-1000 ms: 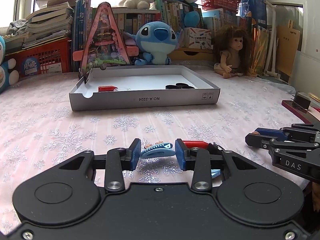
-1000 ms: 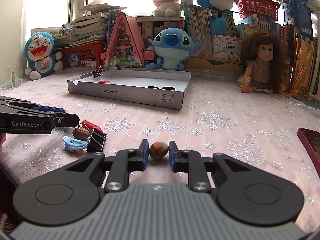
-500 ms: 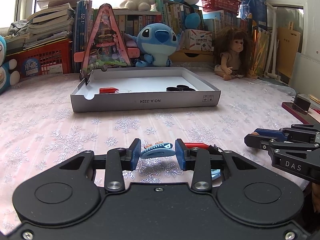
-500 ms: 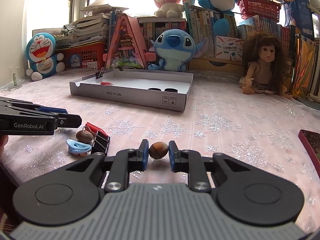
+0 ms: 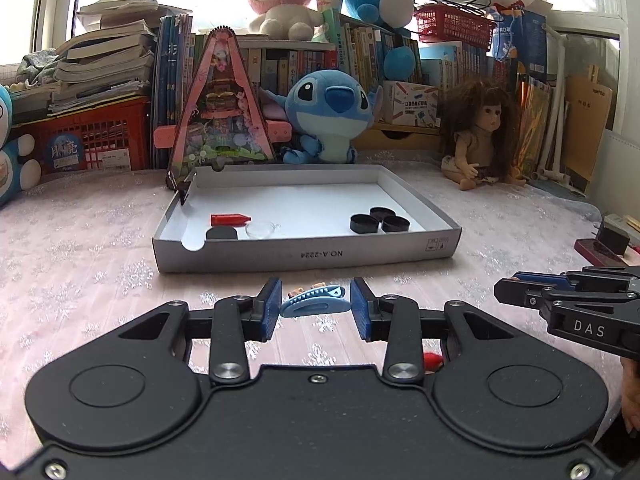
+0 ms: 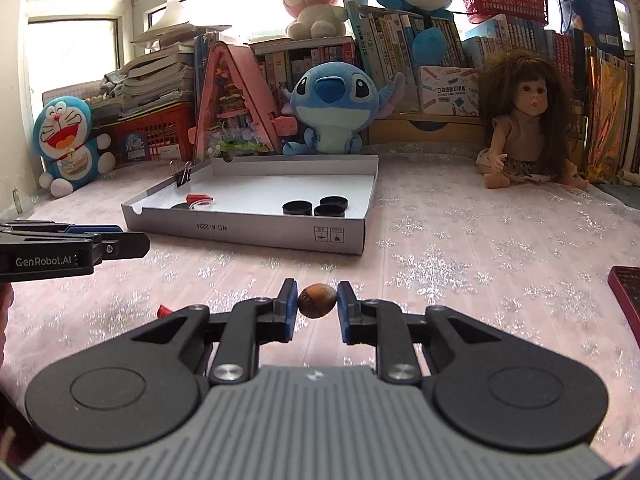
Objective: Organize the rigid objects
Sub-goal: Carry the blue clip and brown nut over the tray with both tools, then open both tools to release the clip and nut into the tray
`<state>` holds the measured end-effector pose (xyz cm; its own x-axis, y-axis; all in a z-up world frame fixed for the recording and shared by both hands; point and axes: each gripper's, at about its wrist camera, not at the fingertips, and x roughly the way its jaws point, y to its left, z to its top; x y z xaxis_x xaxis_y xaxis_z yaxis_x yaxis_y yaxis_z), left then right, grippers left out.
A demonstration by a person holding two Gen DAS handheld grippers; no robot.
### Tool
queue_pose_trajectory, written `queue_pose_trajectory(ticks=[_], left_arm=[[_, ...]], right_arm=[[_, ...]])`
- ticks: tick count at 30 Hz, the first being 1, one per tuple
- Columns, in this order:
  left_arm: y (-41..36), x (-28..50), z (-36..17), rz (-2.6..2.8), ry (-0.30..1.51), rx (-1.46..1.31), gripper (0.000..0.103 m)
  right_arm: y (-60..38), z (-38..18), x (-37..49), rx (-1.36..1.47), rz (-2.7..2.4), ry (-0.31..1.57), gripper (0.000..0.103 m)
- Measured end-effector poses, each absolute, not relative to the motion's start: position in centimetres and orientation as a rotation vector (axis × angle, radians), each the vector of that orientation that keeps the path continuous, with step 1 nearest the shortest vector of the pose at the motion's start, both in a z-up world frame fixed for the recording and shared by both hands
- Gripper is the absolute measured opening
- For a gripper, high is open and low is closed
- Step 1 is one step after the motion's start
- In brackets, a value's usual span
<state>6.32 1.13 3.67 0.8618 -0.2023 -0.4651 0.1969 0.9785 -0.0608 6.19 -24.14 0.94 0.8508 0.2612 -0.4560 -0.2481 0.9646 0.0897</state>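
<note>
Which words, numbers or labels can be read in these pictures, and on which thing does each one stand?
"NO.A-2224", printed upside down, on the front wall of the cardboard tray.
"DAS" on the side of the right gripper.
"GenRobot.AI" on the side of the left gripper.
Book spines, the red crate's sign and the colourful box: too small or blurred to read.

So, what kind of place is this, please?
Probably a child's bedroom or playroom at home: a Stitch plush, a long-haired doll and packed bookshelves stand behind a snowflake-patterned cloth.
</note>
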Motion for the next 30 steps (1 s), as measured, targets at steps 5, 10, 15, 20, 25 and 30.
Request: queue_pose_trajectory(ticks=[5,10,15,20,25,30], left_arm=[[2.5,9.1,5.3,-0.179,0.483,-0.033,0.035],[3.9,12.4,6.5,-0.147,0.492,-0.058,0.035],[5.1,16.5,7.6,-0.143,0.524,-0.090,0.035],[5.9,21.2,7.5,-0.136,0.590,-0.137,0.035],[6.2,25.6,6.5,-0.118,0.662,-0.105,0.035],[6.3,28.3,5.1,-0.099,0.698,-0.096,0.035]], right_arm=[[-24.9,2.4,9.0,0.104,0.277,0.502,0.026],[-25.3,3.7,11.9,0.142,0.282,0.516,0.026],[-25.4,4.8,15.4,0.198,0.276,0.541,0.026],[-25.1,5.4,19.6,0.239,0.274,0.601,0.025],[-24.3,4.9,23.9,0.264,0.260,0.674,0.025],[-23.4,3.9,27.7,0.255,0.223,0.723,0.025]])
